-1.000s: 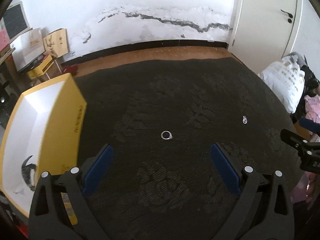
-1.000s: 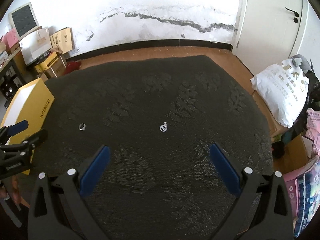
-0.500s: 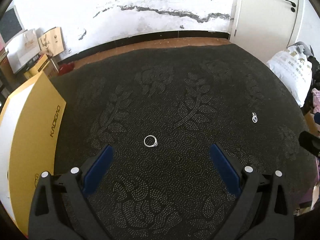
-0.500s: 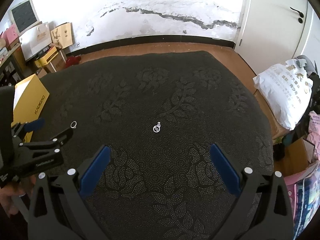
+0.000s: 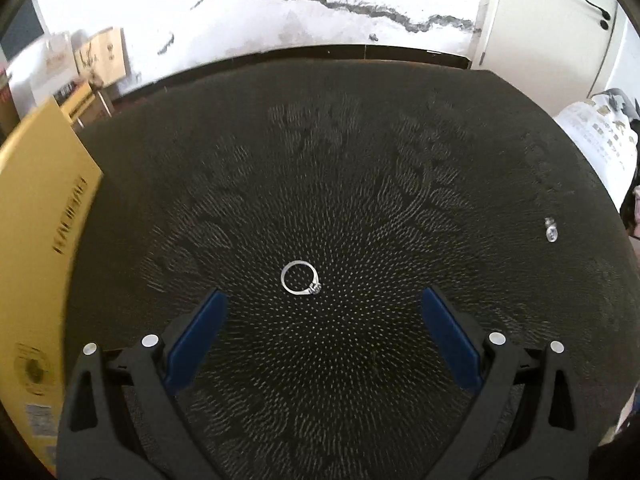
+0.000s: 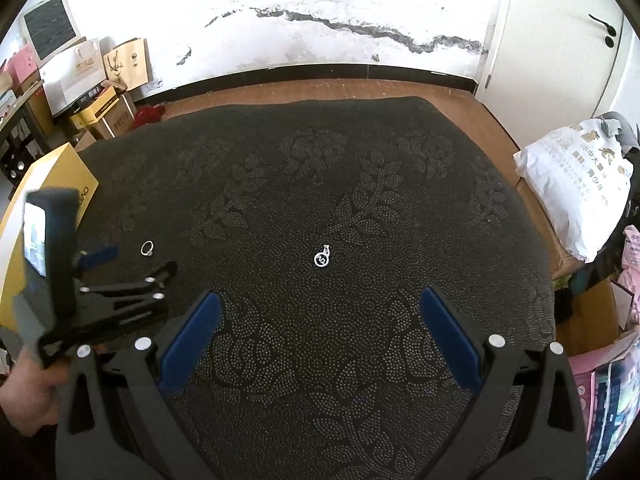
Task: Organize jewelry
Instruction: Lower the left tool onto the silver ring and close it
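A silver ring with a small stone lies flat on the dark patterned cloth, just ahead of my open, empty left gripper. The same ring shows in the right wrist view, just beyond the left gripper. A second small silver ring or pendant lies mid-cloth ahead of my open, empty right gripper; it also shows at the far right in the left wrist view. A yellow box stands at the left.
The cloth covers a raised surface with wooden floor behind it. Boxes and bags stand at the back left. A white sack and clutter lie to the right. A white door is at the back right.
My left gripper has moved down and forward toward the ring, which now looks larger and closer between the fingers. The yellow box has slid toward the left edge. The right gripper has barely moved.
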Demonstrator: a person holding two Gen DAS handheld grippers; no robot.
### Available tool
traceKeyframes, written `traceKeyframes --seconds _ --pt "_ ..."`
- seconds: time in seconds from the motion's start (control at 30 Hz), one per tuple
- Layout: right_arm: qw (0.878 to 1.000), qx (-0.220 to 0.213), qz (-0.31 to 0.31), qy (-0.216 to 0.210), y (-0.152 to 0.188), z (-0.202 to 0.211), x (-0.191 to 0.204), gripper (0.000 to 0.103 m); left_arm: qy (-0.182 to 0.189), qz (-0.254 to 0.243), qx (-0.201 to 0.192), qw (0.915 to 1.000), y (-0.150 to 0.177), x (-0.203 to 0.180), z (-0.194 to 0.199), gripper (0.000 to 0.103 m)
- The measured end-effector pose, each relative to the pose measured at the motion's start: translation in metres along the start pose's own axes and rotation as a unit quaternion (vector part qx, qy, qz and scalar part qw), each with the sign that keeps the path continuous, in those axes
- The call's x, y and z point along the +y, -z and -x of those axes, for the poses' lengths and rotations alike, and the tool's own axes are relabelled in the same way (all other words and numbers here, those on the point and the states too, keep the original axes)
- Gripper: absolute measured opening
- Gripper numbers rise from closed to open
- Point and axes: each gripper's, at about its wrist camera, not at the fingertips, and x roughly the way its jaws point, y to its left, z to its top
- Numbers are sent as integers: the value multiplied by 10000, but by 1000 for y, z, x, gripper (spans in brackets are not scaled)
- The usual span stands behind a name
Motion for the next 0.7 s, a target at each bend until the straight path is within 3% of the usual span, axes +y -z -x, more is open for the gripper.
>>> traceKeyframes --seconds 0.1,0.2,0.47,0.53,0.7 --pt "10000 -3 -17 -15 -2 -2 0 96 -70 -141 -319 9994 5 -4 -1 95" --pt "10000 10 -13 -41 -4 -4 0 96 -21 -164 -318 9994 7 -2 -1 94" --pt "10000 28 -65 -65 -9 -9 -8 96 -156 81 -427 9989 13 12 9 64" --pt "9999 39 -71 -74 -10 -10 -8 96 -208 58 -478 9986 11 11 9 50" --pt "9998 73 -114 -112 -10 -12 -8 96 -244 -68 -500 9984 8 8 7 38"
